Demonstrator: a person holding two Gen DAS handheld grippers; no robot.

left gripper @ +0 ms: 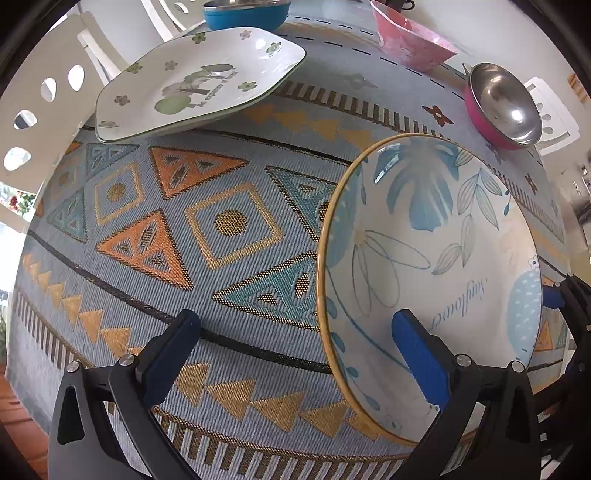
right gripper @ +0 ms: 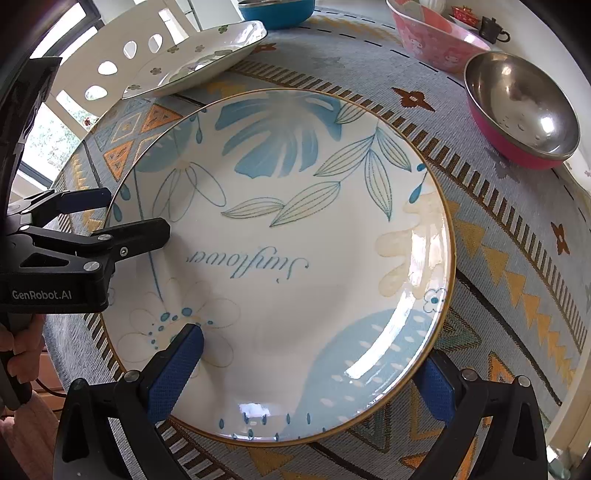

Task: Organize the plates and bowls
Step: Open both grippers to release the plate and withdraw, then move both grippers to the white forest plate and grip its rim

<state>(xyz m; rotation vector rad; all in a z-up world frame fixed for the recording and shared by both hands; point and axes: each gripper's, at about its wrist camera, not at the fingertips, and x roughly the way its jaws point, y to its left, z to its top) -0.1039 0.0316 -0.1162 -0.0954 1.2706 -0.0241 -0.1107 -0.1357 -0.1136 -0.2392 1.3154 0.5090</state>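
- Your left gripper [left gripper: 295, 343] stands with its jaws spread wide and nothing pressed between the pads; one finger [left gripper: 421, 354] hangs over the near edge of the round leaf-patterned plate [right gripper: 295, 258], the other over bare tablecloth [left gripper: 229, 221].
- Your right gripper [right gripper: 314, 373] straddles that same plate: its left finger [right gripper: 177, 373] lies over the plate's face, its right finger [right gripper: 436, 387] sits just outside the rim. You cannot tell from these views whether the pads press on the rim.
- The round plate lies flat on the patterned cloth, near the table's front edge.
- The white hexagonal flowered plate [left gripper: 199, 81] sits well behind it, towards the far left.
- A blue bowl [left gripper: 245, 14] stands just beyond that plate.
- A pink patterned bowl [left gripper: 410, 40] and a pink steel-lined bowl [left gripper: 502, 103] stand at the far right.
- A hand [right gripper: 22, 350] grips the left tool's handle at the left edge of the right wrist view.
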